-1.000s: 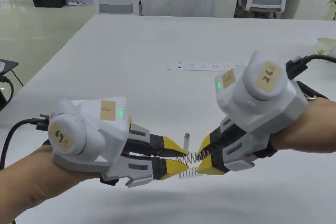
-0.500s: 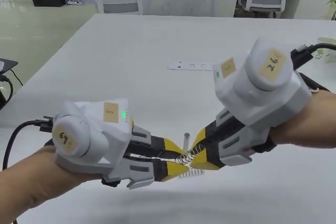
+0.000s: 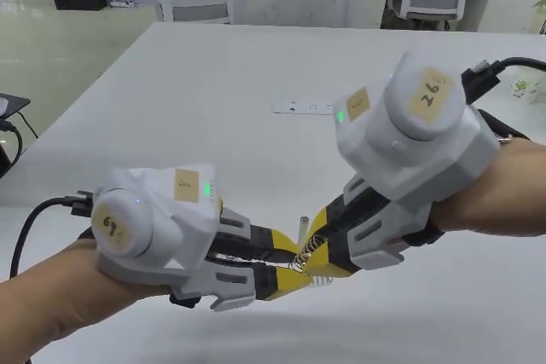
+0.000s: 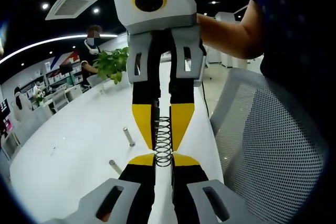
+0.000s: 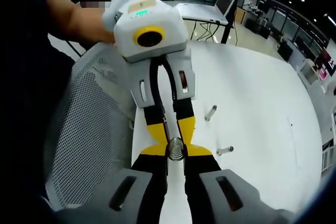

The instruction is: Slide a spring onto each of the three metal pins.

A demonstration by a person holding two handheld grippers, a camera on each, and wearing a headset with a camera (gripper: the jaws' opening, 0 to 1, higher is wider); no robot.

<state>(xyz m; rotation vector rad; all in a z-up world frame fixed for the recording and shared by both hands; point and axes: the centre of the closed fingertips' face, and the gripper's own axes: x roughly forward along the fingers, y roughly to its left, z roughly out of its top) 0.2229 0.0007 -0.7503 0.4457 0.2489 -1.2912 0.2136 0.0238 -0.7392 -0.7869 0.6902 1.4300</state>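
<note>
Spring (image 4: 164,139), a thin silvery wire coil, stretches above the near part of the white table (image 3: 213,108). The left gripper (image 4: 163,160) has its jaws pinched on one end, and the right gripper (image 5: 176,155) is clamped on the other. Just beyond stand an upright pin (image 4: 127,136) and a lying pin (image 4: 115,167).

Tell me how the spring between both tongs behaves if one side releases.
The spring looks thin and open-coiled, so it probably bows easily. Gripped by left tongs and right tongs, it may pop loose; being round, it would likely roll.
</note>
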